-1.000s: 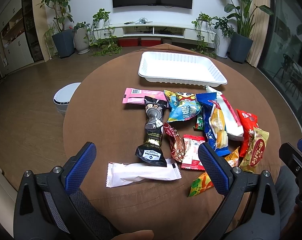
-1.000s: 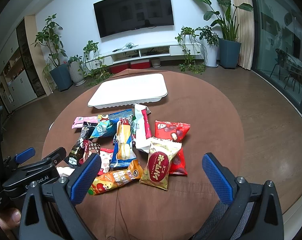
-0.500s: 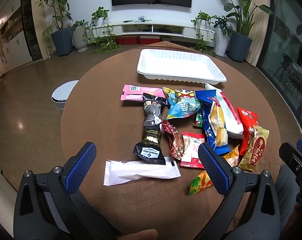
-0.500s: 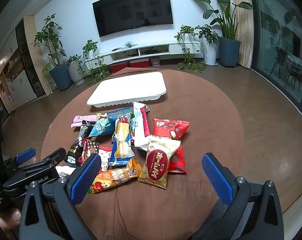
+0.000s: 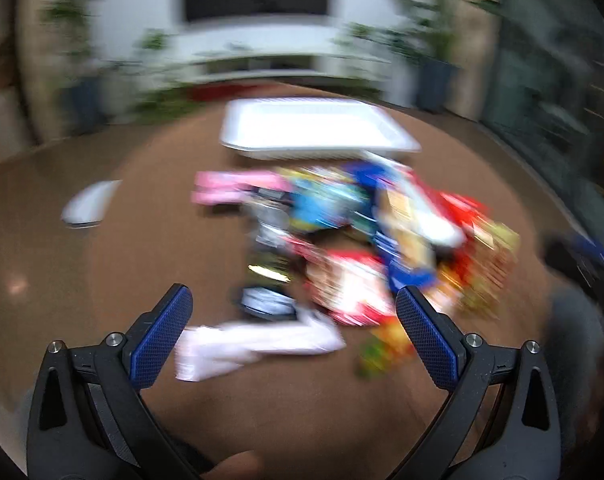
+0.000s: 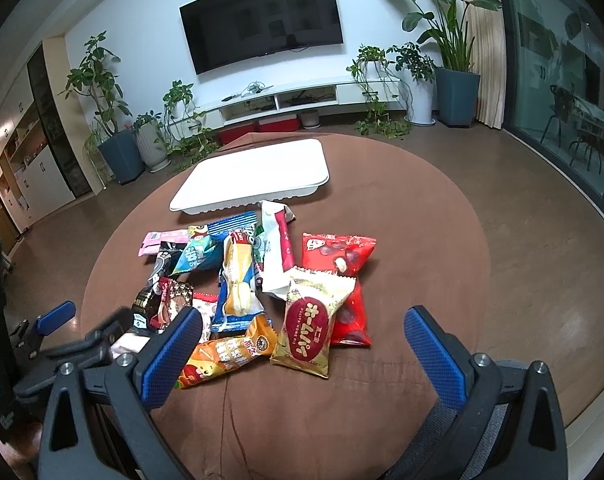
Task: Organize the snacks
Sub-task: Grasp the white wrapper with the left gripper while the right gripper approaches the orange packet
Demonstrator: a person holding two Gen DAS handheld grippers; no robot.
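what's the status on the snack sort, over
Left gripper open, empty, view motion-blurred. Right gripper open, empty. Snack pile on the table, white tray empty behind it. Nothing in the way.

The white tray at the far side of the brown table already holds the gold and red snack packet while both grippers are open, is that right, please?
Not quite: the white tray is empty. The right wrist view shows the gold and red snack packet lying on the brown table among the other snacks. Both the left gripper and right gripper are open.

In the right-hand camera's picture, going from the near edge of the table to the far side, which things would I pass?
Orange snack bag → gold packet with the red oval → red bag → white tray.
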